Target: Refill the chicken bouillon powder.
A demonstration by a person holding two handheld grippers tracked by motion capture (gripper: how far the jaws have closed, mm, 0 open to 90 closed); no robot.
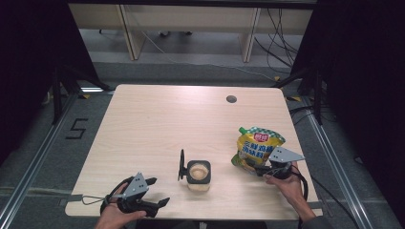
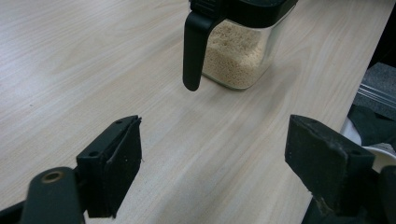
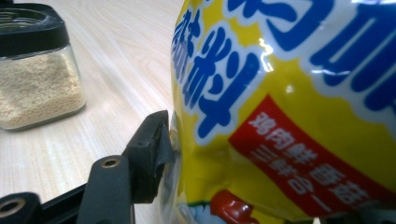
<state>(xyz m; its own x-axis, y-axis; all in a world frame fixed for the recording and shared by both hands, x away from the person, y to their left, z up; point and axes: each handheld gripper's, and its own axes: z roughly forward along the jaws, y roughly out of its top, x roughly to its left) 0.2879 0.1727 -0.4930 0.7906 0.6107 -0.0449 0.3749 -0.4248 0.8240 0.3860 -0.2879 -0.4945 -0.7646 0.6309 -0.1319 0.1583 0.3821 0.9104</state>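
Seasoning pouch (image 1: 258, 148), jar (image 1: 199, 173) holding granules (image 2: 235, 53)

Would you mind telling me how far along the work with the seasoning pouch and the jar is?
Done: the jar stands with its lid flipped open, granules showing. In hand: the right gripper has the yellow seasoning pouch between its jaws, upright on the table. The left gripper waits open near the jar's handle. Left: nothing is pouring yet.

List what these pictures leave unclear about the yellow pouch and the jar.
- Right gripper's far finger: right gripper view, hidden behind the yellow pouch, so the grip is unsettled.
- Pouch's top: right gripper view, cut off by the edge.
- Jar's lid: left gripper view, cut off at the top.
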